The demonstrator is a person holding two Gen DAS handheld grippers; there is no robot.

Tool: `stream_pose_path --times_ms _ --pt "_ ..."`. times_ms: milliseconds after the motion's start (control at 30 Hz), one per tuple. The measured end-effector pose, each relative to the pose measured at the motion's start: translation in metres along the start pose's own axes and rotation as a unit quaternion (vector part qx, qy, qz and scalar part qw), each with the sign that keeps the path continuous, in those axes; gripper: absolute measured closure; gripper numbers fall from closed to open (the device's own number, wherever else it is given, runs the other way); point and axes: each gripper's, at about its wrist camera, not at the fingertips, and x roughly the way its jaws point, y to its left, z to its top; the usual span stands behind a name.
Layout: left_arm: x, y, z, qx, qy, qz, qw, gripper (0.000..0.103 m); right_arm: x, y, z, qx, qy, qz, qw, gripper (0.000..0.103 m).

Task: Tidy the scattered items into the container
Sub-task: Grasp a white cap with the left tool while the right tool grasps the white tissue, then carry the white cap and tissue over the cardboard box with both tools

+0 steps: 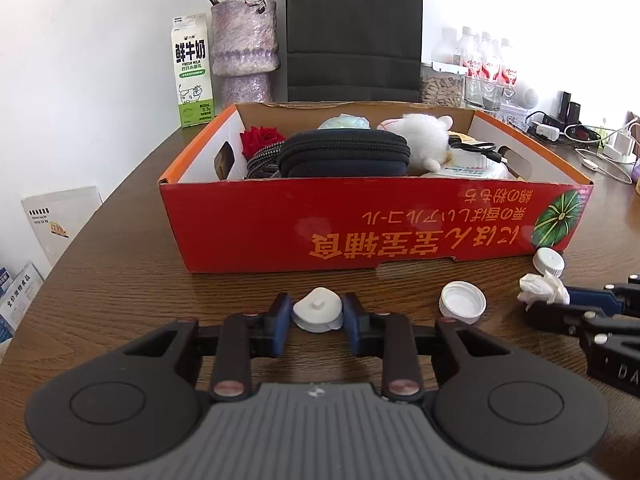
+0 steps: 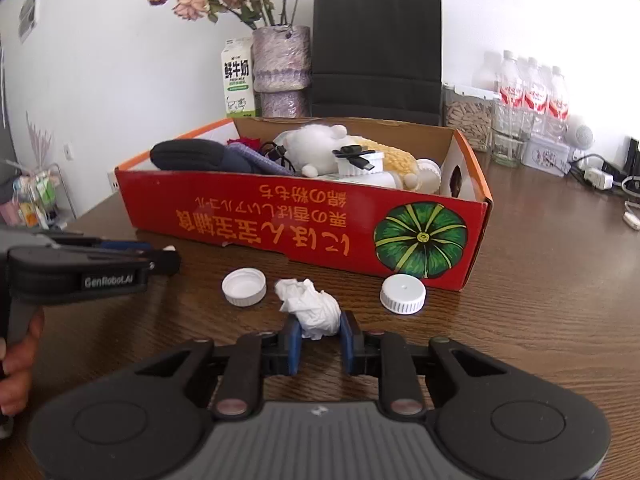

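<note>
Table (image 1: 120,280): dark brown wood grain, carrying all items; red cardboard box (image 1: 360,224) with orange lettering and a green pumpkin print, standing mid-table, open-topped; upturned white cap (image 1: 462,303) just before the box front; second ribbed white cap (image 2: 403,293) top side up, near the box's pumpkin corner; crumpled white tissue (image 2: 312,310) between the two caps; small white lid with a stub (image 1: 319,314) on the wood left of the caps; milk carton (image 1: 192,72), purple vase (image 1: 244,48) and black paper bag (image 1: 354,32) at the rear edge; water bottles (image 2: 532,92), glass jar (image 2: 468,120), chargers and cables (image 1: 592,140) at the rear right.
</note>
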Motion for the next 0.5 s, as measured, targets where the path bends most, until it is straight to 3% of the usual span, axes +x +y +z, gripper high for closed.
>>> stream_pose_path --times_ms 500 --pt "-0.0038 0.0014 0.0006 -0.012 0.000 0.011 0.9999 0.074 -0.0005 -0.0055 0.0027 0.015 -0.011 -0.005 1.000 0.084"
